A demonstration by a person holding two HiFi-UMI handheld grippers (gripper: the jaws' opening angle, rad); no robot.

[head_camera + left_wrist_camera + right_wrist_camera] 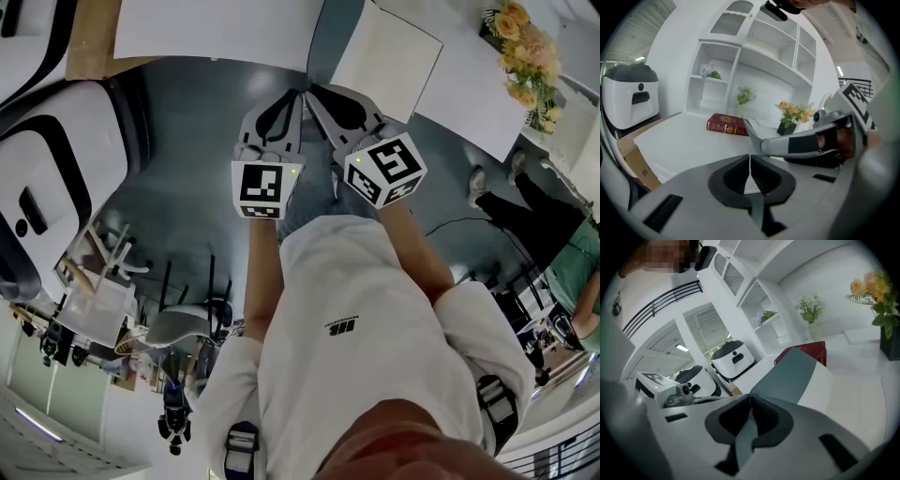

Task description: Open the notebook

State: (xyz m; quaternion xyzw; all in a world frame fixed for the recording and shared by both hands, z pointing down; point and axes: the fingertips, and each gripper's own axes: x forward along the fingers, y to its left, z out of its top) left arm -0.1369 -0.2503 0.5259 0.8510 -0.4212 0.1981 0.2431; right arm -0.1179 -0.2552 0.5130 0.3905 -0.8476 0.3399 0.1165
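Head view. Left gripper (286,105) and right gripper (330,101) were held side by side out front, tips nearly meeting, over dark grey floor (187,197). The white table (206,28) lay beyond the tips, with flowers (523,47) at its far right end. No notebook showed here. A white machine (47,169) stood at left, and another person (562,253) at right.

Left gripper view. The left gripper (750,161) had its jaws pressed together with nothing between them. The notebook (727,124), dark red, lay closed and flat on the white table (684,145), well ahead of the tips and slightly left. The right gripper (754,133) reached in from the right. The flowers (794,112) sat in a dark pot right of the notebook. White shelving (754,56) backed the table. The white machine (630,96) and a cardboard box (635,161) stood at left.

Right gripper view. The right gripper (750,404) was likewise closed and empty. The notebook (813,351) showed only as a red edge behind a grey-and-white gripper part close to the lens. The left gripper's marker cube (651,383) was at left, with two white machines (733,357) behind it.

Judgement: this was the approach step, with nothing touched and the cover down. The next move calls for reaching the notebook, parting one pair of jaws, and catching the cover's free edge, with the other gripper likely steadying the block.
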